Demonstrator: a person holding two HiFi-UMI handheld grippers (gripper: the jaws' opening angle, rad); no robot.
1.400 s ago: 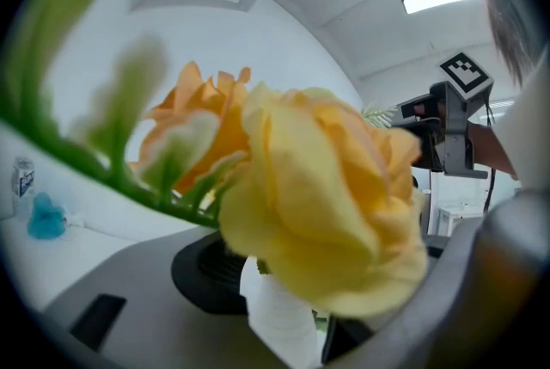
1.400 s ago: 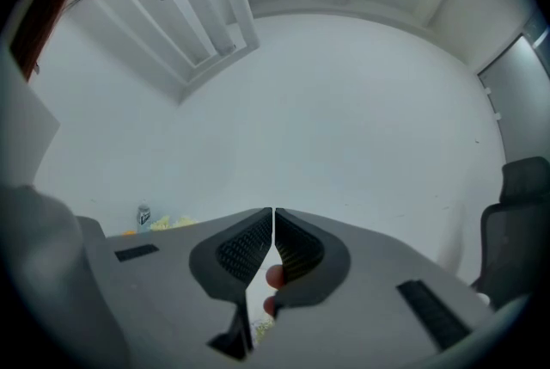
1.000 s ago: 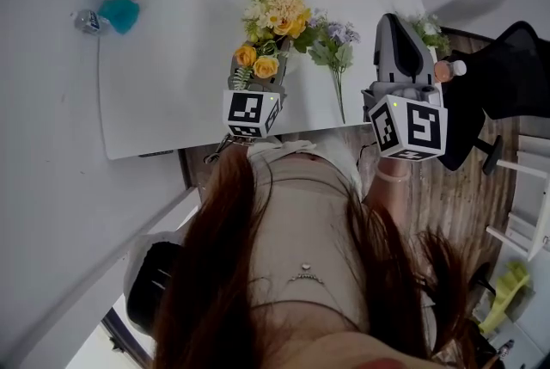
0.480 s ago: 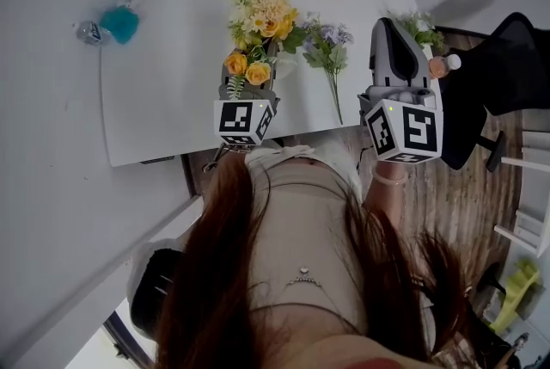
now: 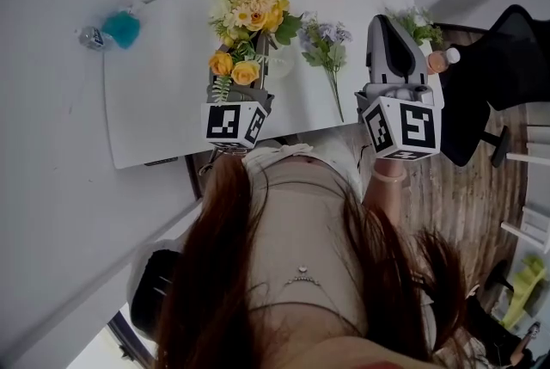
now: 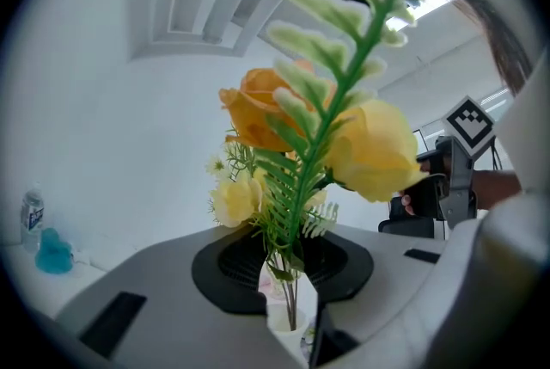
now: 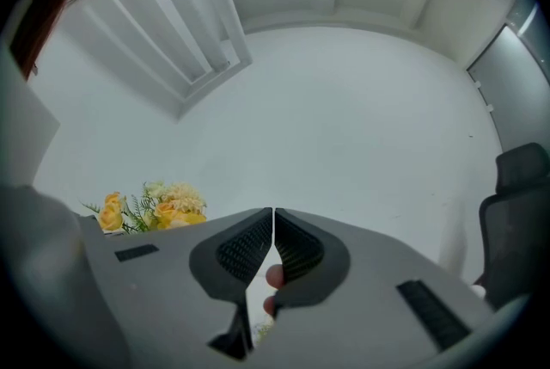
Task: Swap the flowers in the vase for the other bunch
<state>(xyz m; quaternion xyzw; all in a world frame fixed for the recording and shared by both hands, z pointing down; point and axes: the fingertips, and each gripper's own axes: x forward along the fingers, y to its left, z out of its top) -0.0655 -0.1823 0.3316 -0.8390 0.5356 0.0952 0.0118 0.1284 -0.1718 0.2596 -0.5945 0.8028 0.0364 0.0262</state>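
Left gripper view: left tool point(image 6: 292, 290), jaws just drawn tighter, clamped on stems of the yellow bunch point(image 6: 361, 152) over the white vase point(image 6: 277, 307), right tool point(image 7: 272, 230) shut and empty; risk of stem ends snagging the rim, toppling the vase.

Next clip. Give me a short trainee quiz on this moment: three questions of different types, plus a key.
1. Multiple choice: what is the left gripper clamped on?
A) the stems of the yellow and orange bunch
B) a teal toy
C) a glass jar
2. True or false: the purple bunch lies flat on the white table.
3. Fill in the blank: the right gripper has its jaws ____, with nothing held between them.

Key:
1. A. Its jaws have just been closing, with the stems between them.
2. True.
3. shut.
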